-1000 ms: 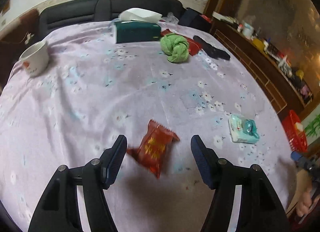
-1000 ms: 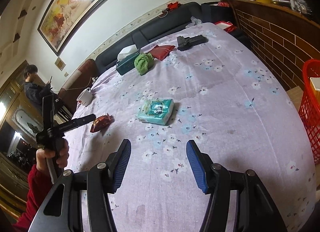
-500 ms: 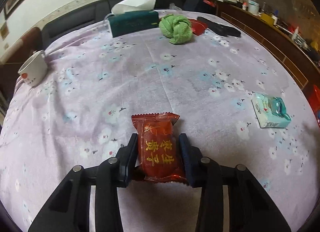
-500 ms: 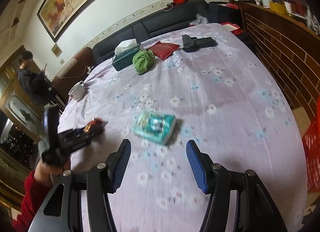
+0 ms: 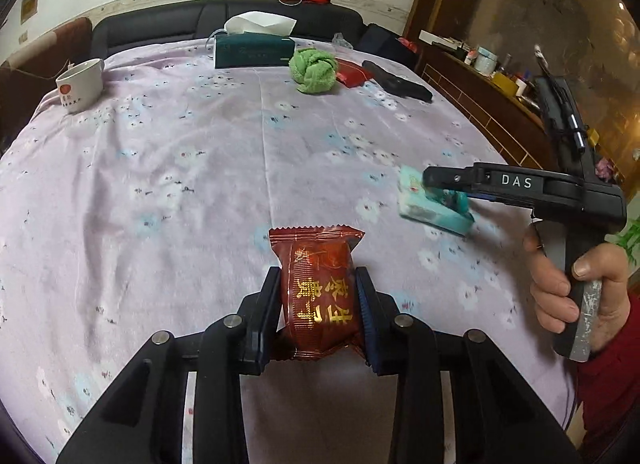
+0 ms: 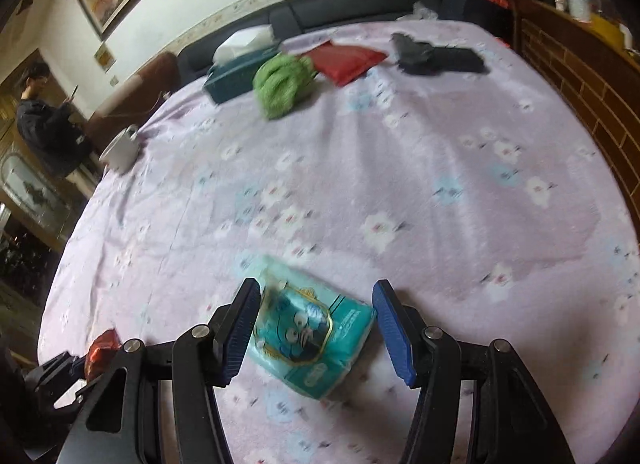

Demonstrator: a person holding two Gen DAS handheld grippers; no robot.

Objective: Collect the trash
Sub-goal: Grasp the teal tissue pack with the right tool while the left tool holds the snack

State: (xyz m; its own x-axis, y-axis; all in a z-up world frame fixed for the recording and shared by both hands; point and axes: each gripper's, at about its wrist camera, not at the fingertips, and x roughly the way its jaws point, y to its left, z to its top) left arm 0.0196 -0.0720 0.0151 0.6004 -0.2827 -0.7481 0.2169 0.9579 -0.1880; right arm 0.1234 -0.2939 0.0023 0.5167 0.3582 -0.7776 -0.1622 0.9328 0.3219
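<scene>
— What is shown in the left wrist view?

— A red snack packet (image 5: 318, 292) is clamped between the two fingers of the left gripper (image 5: 318, 306), its crimped top end projecting forward past the fingertips, above the lilac flowered tablecloth (image 5: 160, 168). Ahead and to the right of that claw, the right gripper (image 5: 434, 180) is seen from the side, held by a hand (image 5: 576, 292), its tips over a teal tissue pack (image 5: 432, 208). Far ahead, a green cloth ball (image 5: 313, 69), a tissue box (image 5: 252, 49) and a white cup (image 5: 80, 84) are set on the cloth.

— And in the right wrist view?

— The right gripper (image 6: 316, 326) is seen with its blue-padded fingers apart, and the teal tissue pack (image 6: 314, 330) is lying on the cloth between them; contact cannot be told, since the picture is blurred. Low to the left of this claw, the red snack packet (image 6: 102, 352) is partly visible in the left gripper (image 6: 76, 370).
</scene>
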